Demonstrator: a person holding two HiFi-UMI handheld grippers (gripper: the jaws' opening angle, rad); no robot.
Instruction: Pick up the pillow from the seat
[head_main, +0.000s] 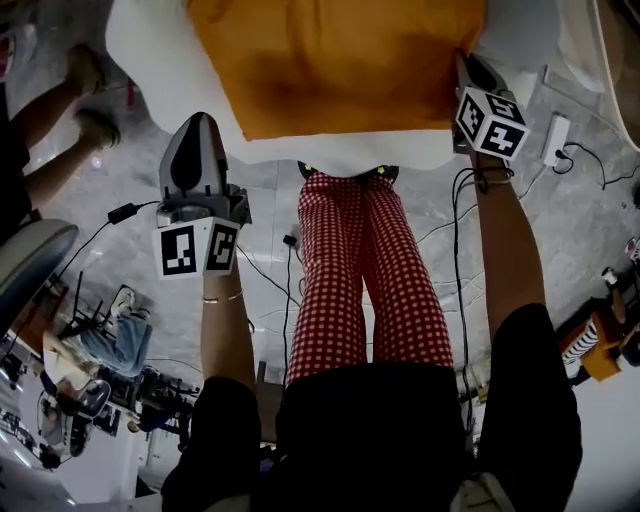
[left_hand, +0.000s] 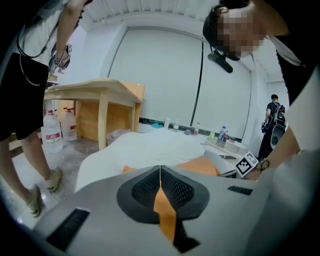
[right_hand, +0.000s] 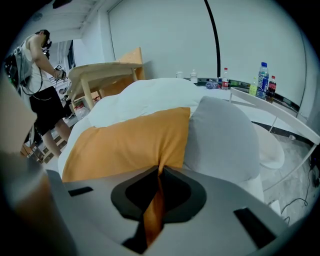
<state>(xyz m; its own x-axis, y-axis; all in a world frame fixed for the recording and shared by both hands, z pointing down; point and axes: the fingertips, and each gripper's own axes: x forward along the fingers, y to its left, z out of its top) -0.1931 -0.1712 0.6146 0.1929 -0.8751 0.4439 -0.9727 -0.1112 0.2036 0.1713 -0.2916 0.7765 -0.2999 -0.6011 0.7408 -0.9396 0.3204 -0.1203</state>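
- The floor (head_main: 120, 200) is pale and wraps round the seat's near rim. To our left it lies open between us and a bystander's feet (head_main: 88, 100).
- The seat (head_main: 150, 60) is white, soft and rounded. Its near edge curves just ahead of our knees, and its left shoulder bulges out past the pillow's side.
- The pillow (head_main: 340, 60) is orange and lies on the seat. Its near edge runs just inside the seat's rim, so only a thin white border shows there. Its top face has nothing on it.
- A pale cushion (right_hand: 220, 135) presses against the pillow's right side, so there is little room there.
- A wooden table (left_hand: 100, 92) stands beyond the seat on our left, well apart from the pillow.
- Our right gripper (head_main: 468, 68) sits at the pillow's right edge. In the right gripper view (right_hand: 160, 170) its jaws are clamped on a fold of the orange cloth, which bunches up into them.
- Our left gripper (head_main: 200, 120) hovers over the seat's near-left rim, near the pillow's near-left corner but apart from it. In the left gripper view (left_hand: 160, 169) its jaws are pressed together with nothing between them, and the air round it is free.
- Cables (head_main: 458, 220) trail over the floor on our right, beside a power strip (head_main: 555, 135) near the seat's right edge.
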